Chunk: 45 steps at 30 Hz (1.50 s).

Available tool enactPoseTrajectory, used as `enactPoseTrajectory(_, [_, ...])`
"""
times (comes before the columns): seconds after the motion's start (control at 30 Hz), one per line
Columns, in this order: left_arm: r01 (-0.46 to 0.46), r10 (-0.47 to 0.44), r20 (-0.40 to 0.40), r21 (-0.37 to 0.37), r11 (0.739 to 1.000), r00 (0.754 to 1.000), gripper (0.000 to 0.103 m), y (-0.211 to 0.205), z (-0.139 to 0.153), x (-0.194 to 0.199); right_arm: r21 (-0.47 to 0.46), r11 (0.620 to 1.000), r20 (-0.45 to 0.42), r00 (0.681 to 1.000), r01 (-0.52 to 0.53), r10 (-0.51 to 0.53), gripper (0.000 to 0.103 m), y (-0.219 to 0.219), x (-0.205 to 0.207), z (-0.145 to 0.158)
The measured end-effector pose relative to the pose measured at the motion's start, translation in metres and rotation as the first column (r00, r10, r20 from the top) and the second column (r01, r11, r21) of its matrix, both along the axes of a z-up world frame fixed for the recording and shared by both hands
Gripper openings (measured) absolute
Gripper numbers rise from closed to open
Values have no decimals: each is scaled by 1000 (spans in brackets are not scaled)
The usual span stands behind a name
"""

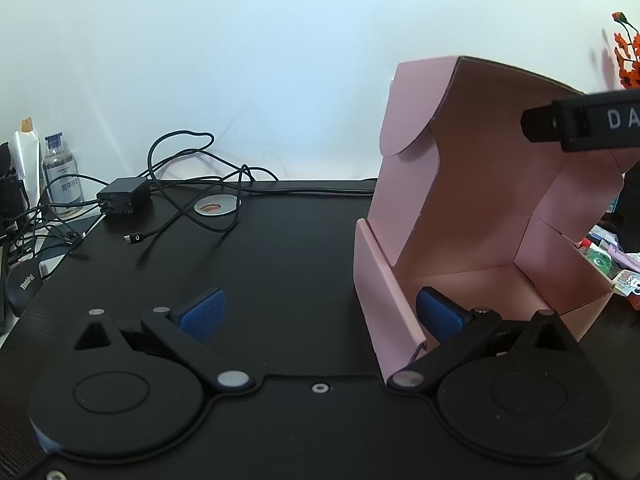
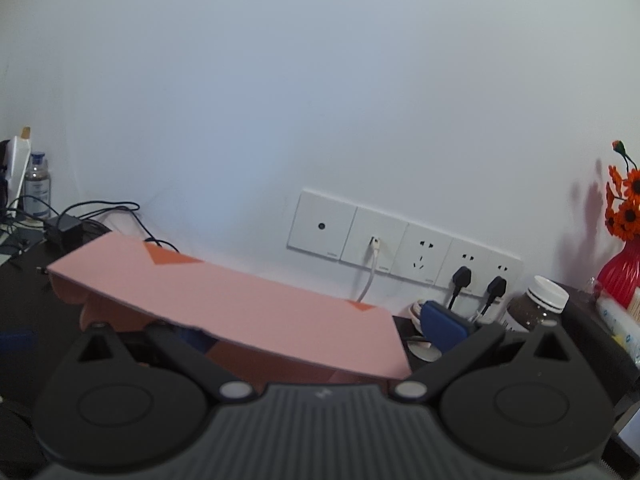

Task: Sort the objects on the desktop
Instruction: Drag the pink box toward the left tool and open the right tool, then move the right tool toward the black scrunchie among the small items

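Pink cardboard box (image 1: 476,216) stands on the black desk (image 1: 280,260), lid raised, interior facing the left wrist camera. Left gripper (image 1: 320,316) is spread wide: its right blue pad (image 1: 438,314) sits inside the box just behind the near left wall, its left pad (image 1: 204,312) is out over bare desk, and the box wall passes between them untouched by the left pad. Contact between the right pad and the wall cannot be confirmed. A black bar marked "DA" (image 1: 588,120) enters from the right edge, level with the raised lid.

Right gripper (image 2: 320,332) is also wide apart. From the right wrist view, the pink lid panel (image 2: 224,308) crosses between the fingers; the right blue pad (image 2: 444,328) is clear of it, the left finger is hidden beneath the panel, so grip cannot be told.

Far left on the desk: black charger (image 1: 124,198) with tangled cables (image 1: 192,172), a metal disc (image 1: 216,206), a clear bottle (image 1: 62,176). Against the far wall: socket strip (image 2: 400,248), a brown jar (image 2: 536,308), a red vase with orange flowers (image 2: 624,264).
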<state>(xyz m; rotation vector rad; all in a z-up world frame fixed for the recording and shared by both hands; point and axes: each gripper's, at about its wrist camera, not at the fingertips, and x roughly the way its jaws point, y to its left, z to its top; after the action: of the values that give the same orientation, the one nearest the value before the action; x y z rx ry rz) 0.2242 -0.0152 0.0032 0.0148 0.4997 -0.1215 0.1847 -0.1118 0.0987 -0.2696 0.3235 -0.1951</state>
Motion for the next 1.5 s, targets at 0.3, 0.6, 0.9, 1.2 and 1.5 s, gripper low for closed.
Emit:
enactPoseTrajectory(0.3, [-6, 6, 0, 1, 1000, 1000, 103, 1, 0, 0, 1, 999, -14, 999, -35, 35, 102, 8, 1, -6])
enactPoseTrajectory(0.6, [-5, 5, 1, 3, 1000, 1000, 103, 2, 0, 0, 44, 998, -45, 998, -46, 48, 102, -1, 8, -23])
enactPoseTrajectory(0.9, [-10, 10, -2, -7, 1000, 1000, 103, 3, 0, 0, 115, 993, -74, 997, -19, 28, 102, -23, -6, -36])
enactPoseTrajectory(1.2, [-24, 23, -13, -29, 999, 1000, 103, 8, 0, 2, 195, 980, -120, 993, 36, -12, 102, -50, -12, -59])
enactPoseTrajectory(1.5, [-29, 28, -19, -30, 999, 999, 103, 9, 0, 2, 321, 943, -149, 988, 85, -38, 102, -77, -12, -76])
